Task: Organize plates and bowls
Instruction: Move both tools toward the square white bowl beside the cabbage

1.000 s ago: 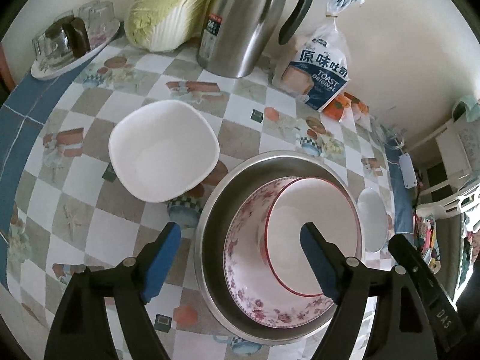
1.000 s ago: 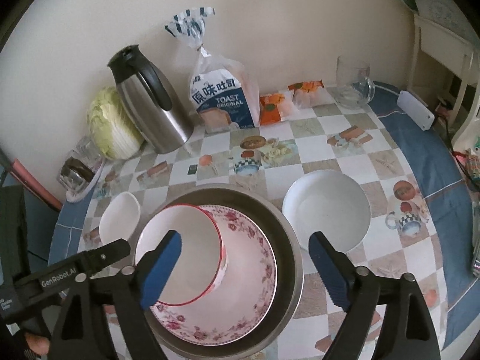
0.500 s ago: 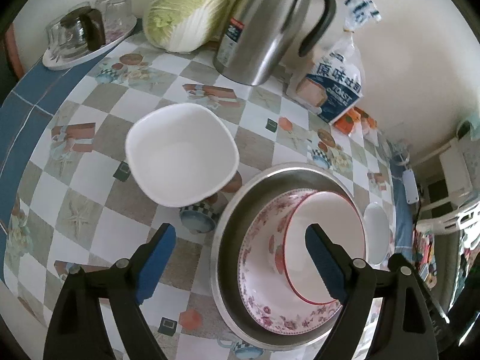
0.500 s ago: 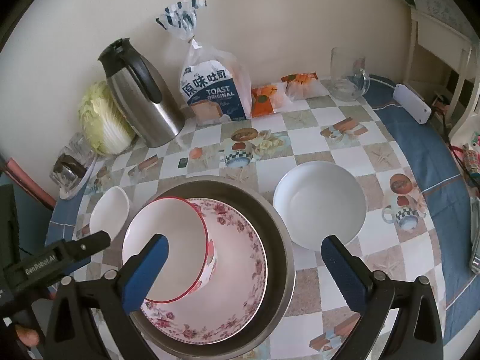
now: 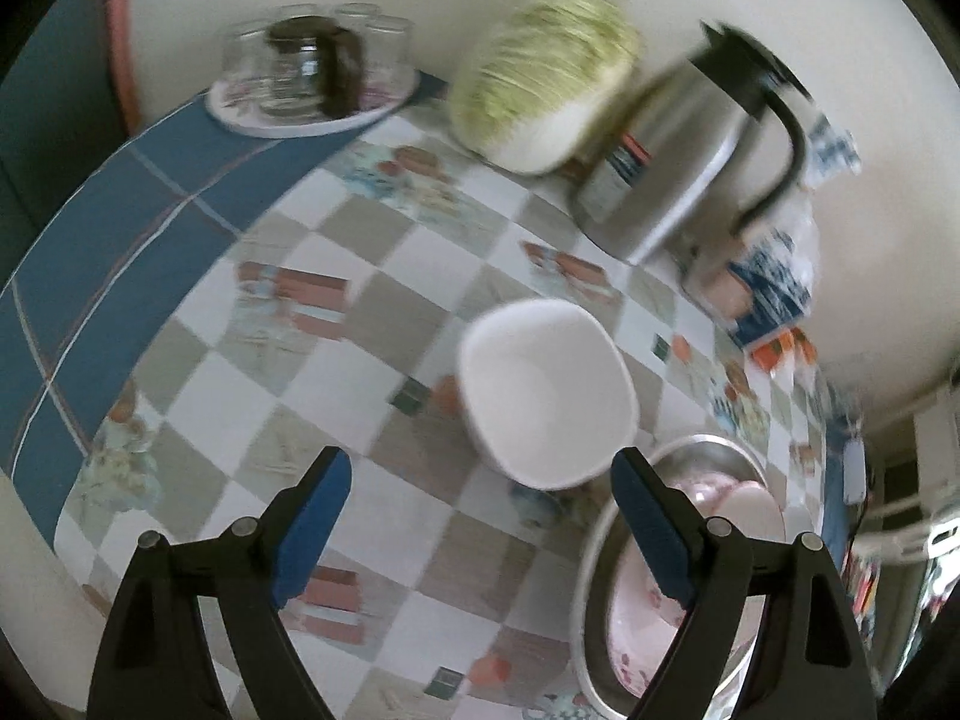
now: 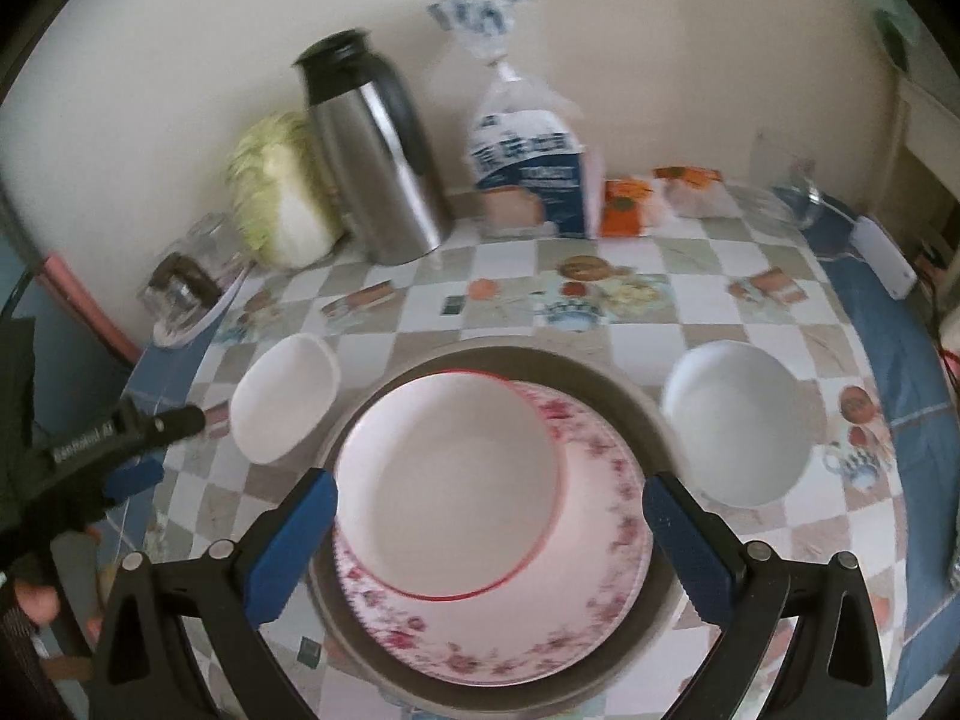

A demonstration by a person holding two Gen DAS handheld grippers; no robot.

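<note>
- My left gripper [image 5: 480,516] hangs empty, jaws wide, lined up on the squarish white bowl [image 5: 543,393] just left of the steel basin [image 6: 480,360], probably to nest it.
- My right gripper [image 6: 486,534], also spread and empty, frames the red-rimmed bowl [image 6: 450,480] on the floral plate [image 6: 600,540] inside that basin.
- The round white bowl [image 6: 738,420] waits right of the basin.

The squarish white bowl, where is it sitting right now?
In the right wrist view the squarish white bowl sits on the checked tablecloth, just left of the big steel basin, in front of the cabbage.
</note>
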